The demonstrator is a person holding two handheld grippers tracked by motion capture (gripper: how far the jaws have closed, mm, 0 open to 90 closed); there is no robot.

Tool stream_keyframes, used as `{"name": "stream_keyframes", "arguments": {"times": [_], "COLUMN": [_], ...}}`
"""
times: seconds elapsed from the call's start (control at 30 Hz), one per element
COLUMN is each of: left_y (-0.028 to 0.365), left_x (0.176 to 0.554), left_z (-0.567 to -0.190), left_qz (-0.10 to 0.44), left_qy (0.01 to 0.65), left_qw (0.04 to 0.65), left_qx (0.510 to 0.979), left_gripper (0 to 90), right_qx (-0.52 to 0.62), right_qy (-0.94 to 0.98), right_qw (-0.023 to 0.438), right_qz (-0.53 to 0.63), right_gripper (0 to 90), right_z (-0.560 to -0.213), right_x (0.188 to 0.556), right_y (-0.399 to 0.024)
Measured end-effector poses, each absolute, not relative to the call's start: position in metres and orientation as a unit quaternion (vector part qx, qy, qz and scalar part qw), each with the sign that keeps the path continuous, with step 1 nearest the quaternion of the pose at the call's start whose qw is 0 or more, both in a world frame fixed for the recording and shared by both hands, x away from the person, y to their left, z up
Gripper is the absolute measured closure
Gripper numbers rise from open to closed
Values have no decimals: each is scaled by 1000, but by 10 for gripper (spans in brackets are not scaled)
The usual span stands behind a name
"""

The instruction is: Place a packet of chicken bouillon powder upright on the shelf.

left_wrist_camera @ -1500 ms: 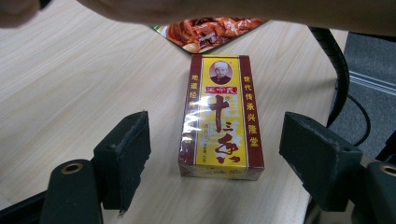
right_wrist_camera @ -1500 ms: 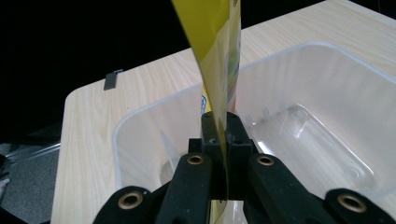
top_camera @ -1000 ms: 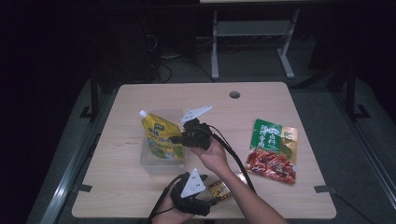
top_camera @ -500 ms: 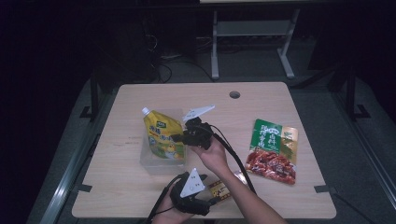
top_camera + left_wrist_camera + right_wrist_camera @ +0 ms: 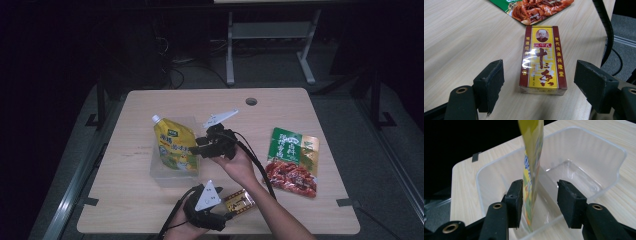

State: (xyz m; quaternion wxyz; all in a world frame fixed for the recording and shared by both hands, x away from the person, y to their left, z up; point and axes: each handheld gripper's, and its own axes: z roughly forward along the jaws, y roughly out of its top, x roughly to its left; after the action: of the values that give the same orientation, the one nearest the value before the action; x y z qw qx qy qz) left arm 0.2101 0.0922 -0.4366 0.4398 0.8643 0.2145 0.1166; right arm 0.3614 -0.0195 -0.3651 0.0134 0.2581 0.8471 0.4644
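Observation:
A yellow spouted pouch (image 5: 175, 145) stands on edge in a clear plastic tub (image 5: 165, 172) left of the table's middle. My right gripper (image 5: 197, 149) reaches into the tub from the right. Its jaws have just been opening and are now open. The pouch (image 5: 531, 170) hangs between them, against one pad and clear of the other, with my right gripper (image 5: 540, 195) low over the tub (image 5: 584, 157). My left gripper (image 5: 539, 77) is open near the front edge, astride the near end of a yellow and maroon box (image 5: 542, 65) lying flat, pads apart from it.
A green and red snack packet (image 5: 292, 160) lies flat at the right of the table, and its edge (image 5: 536, 8) shows beyond the box. A cable hole (image 5: 251, 101) sits near the far edge. The right gripper's cable trails across the table front.

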Motion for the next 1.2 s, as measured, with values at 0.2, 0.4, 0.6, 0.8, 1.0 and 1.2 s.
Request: {"name": "stream_keyframes", "arguments": {"times": [0.2, 0.4, 0.6, 0.8, 1.0, 1.2], "left_y": [91, 90, 89, 88, 84, 79], "left_x": [211, 212, 213, 212, 213, 216], "left_z": [-436, -437, -438, -438, -439, -440], "left_qz": [117, 111, 107, 103, 102, 104], "left_qy": [213, 217, 215, 216, 207, 199], "left_qw": [439, 435, 431, 432, 422, 415], "left_qx": [865, 867, 870, 869, 877, 882], "left_gripper": [234, 232, 231, 234, 240, 239], "right_qx": [253, 257, 264, 275, 289, 297], "right_qy": [852, 849, 847, 845, 844, 846], "right_qw": [20, 15, 16, 24, 34, 44], "right_qz": [458, 461, 462, 459, 451, 440], "right_gripper": [474, 452, 424, 394, 350, 329], "right_z": [-362, -360, -360, -360, -363, -367], "right_x": [356, 353, 350, 348, 345, 337], "right_y": [-34, -50, -65, -85, -103, -124]}}
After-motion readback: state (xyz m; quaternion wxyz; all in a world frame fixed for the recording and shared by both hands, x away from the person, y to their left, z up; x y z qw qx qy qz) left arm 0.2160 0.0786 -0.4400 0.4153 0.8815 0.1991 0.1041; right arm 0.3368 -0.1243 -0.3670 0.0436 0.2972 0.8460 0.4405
